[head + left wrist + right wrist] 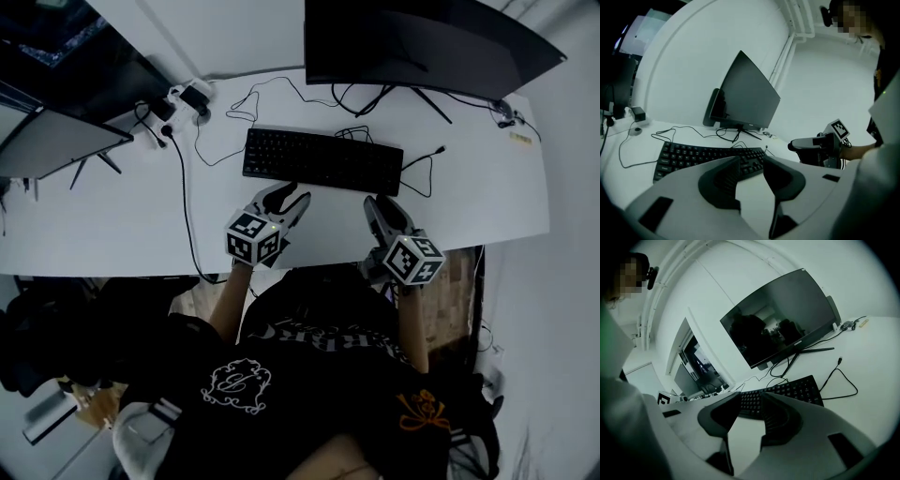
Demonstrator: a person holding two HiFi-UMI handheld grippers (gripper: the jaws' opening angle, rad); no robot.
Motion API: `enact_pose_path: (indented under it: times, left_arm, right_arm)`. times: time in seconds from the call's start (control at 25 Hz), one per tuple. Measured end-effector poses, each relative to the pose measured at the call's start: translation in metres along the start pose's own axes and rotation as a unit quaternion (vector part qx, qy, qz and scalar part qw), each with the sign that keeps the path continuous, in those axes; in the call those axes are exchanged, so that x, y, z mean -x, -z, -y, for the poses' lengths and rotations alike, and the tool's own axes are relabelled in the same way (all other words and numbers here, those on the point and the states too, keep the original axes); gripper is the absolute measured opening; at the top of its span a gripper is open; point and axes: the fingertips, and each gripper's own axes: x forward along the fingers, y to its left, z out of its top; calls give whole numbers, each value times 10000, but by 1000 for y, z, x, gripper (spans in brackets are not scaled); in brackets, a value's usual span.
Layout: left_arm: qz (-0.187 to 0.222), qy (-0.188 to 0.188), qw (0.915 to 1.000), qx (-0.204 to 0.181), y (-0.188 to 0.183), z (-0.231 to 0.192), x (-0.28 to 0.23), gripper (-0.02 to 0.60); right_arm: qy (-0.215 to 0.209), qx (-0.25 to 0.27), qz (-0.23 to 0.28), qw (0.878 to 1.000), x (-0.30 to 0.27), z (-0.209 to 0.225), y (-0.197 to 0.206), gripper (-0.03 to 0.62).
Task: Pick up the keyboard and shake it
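Head view: left tongs [287, 195] and right tongs [382, 204] parted, empty, just short of the keyboard [323, 159]

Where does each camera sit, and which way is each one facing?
Head view: on the person's head, looking steeply down at desk, keyboard and monitor; forearms, shirt, left gripper and right gripper show.
Left gripper view: on the left gripper, facing along its open jaws over the keyboard to the monitor; right gripper and body at right.
Right gripper view: on the right gripper, facing keyboard and monitor past open jaws; body at left.
Shared: keyboard and monitor appear in all three.
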Motion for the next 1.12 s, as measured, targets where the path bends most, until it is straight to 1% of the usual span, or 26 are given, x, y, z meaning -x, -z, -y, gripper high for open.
enact_pose_path:
  times: [0.16, 0.24, 0.36, 0.48, 0.64, 0.76, 0.84, 1.0, 1.12]
  left_arm:
    - [-148, 357, 9991, 163, 23, 31, -7, 136]
    - [-220, 497, 9984, 176, 29, 43, -12, 127]
    - [-282, 642, 9975, 67, 31, 60, -20, 112]
    - [-257, 743, 9968, -125, 25, 77, -29, 97]
    - [-145, 792, 9959, -410, 13, 109, -32, 84]
    - [40, 787, 9959, -456, 12, 141, -29, 78]
    - [118, 771, 9960, -430, 19, 165, -25, 73]
    - [106, 717, 9964, -433, 40, 209, -7, 56]
    - [73, 674, 9965, -491, 57, 238, 11, 49]
  right_arm:
    - [67, 24, -86, 9999, 17, -7, 15, 137]
    - [121, 50, -100, 9999, 25, -5, 18, 130]
    - [196, 141, -91, 9997, 39, -2, 18, 118]
    - [234, 203, -20, 9995, 58, 3, 18, 104]
    - [200, 175, 106, 9996, 87, 4, 20, 87]
    - [61, 248, 156, 9996, 113, 1, 25, 80]
    - [-56, 365, 196, 9991, 132, -4, 29, 69]
    - [-256, 489, 291, 9981, 167, -15, 43, 30]
    - [-388, 534, 329, 9973, 196, -22, 56, 25]
